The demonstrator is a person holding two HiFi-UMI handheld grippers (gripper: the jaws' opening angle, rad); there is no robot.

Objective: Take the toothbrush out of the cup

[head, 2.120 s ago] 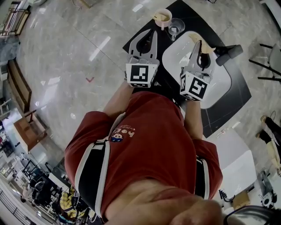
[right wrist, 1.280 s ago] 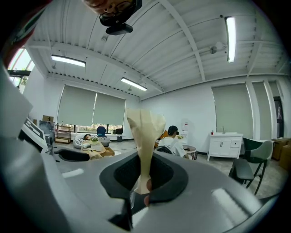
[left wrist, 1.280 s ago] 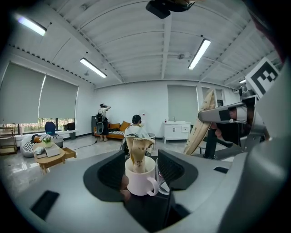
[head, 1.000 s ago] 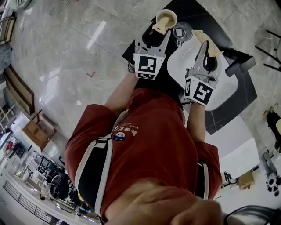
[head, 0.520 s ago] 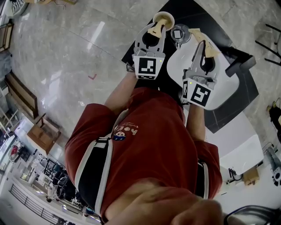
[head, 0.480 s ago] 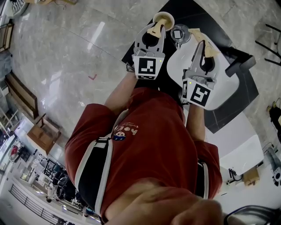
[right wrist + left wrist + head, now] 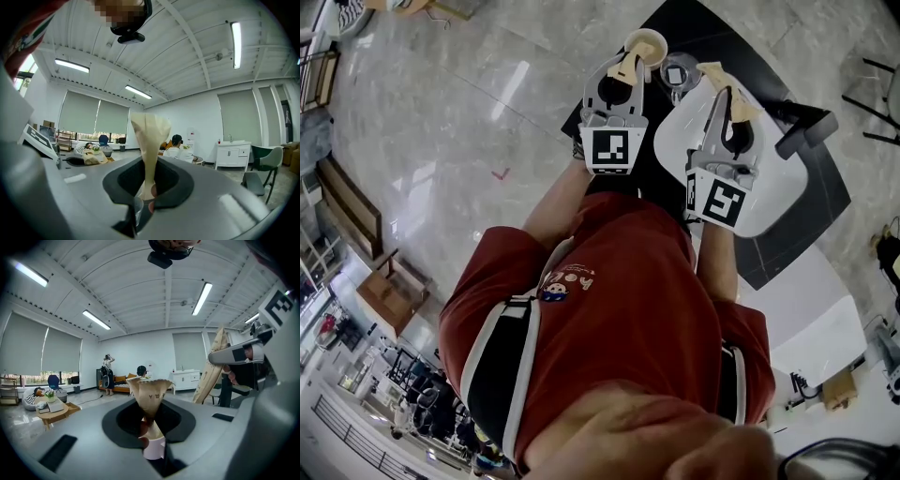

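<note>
Barely visible toothbrush [image 7: 153, 449] in left gripper [image 7: 150, 386]

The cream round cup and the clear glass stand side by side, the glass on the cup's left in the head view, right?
No: the clear glass stands on the right of the cream round cup, not its left. They are side by side, as the head view shows.

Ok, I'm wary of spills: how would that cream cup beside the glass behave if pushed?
The cream cup looks small and open-topped, so probably light and easy to slide or tip. The clear glass stands close beside it, so a push might knock them together.
</note>
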